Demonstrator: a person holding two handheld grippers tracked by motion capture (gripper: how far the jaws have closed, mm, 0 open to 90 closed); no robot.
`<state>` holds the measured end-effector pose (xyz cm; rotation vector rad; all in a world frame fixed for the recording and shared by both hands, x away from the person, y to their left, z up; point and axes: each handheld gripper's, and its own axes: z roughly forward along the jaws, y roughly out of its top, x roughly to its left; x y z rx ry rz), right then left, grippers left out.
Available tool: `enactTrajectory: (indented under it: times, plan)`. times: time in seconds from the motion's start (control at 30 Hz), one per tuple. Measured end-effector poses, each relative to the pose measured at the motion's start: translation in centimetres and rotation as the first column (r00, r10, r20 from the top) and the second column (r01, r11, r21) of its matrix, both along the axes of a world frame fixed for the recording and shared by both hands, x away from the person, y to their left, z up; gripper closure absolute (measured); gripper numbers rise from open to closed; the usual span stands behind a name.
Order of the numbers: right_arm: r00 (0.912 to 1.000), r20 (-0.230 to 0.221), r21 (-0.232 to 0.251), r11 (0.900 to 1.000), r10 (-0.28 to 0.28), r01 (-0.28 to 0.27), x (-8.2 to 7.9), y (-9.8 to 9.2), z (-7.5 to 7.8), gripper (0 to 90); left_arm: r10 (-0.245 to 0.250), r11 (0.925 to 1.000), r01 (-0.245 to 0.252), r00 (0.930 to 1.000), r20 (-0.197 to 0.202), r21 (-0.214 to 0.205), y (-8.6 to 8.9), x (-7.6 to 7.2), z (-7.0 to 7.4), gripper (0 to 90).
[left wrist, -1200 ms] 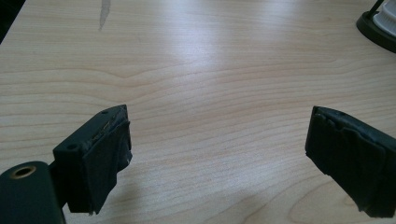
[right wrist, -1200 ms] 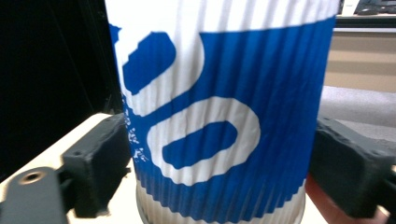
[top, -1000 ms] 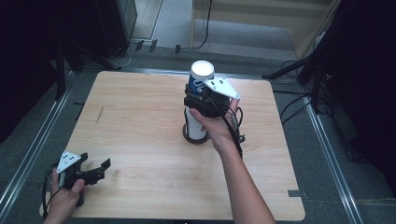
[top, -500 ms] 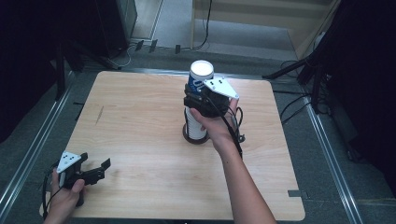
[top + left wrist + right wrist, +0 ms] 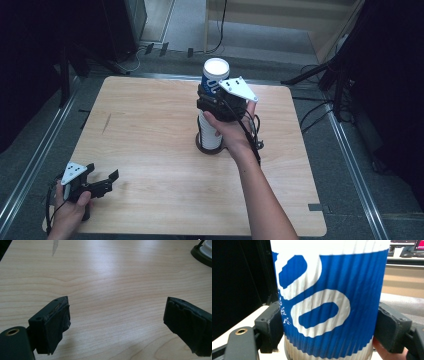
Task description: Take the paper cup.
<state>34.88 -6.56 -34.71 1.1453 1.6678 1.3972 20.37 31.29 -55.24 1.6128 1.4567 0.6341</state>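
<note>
Right claw (image 5: 327,325) has just been closing, now gripping top blue cup (image 5: 329,297) above the stack; over-squeeze may crumple it; left claw (image 5: 120,322) open.

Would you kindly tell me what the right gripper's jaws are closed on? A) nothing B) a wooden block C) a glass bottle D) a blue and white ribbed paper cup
D: in the right gripper view the jaws press both sides of the blue and white cup atop the stack.

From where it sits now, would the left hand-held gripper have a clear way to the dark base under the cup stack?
Probably yes: bare table lies between the open left hand-held gripper and the base.
</note>
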Motion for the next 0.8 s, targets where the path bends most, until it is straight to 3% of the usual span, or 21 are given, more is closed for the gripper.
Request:
enactTrajectory:
  times: [0.43,0.8]
  plan:
    - [0.9996,0.026,0.002,0.9999,0.014,-0.014,0.0,0.1,1.8,19.8,0.016,0.9999,-0.016,0.9999,0.001,0.001,0.0,0.2,0.0,7.7]
    - [0.9988,0.045,0.011,0.9998,0.017,-0.018,-0.1,0.3,3.6,19.9,0.031,0.9995,-0.031,0.9992,0.025,0.007,0.1,0.3,0.1,7.6]
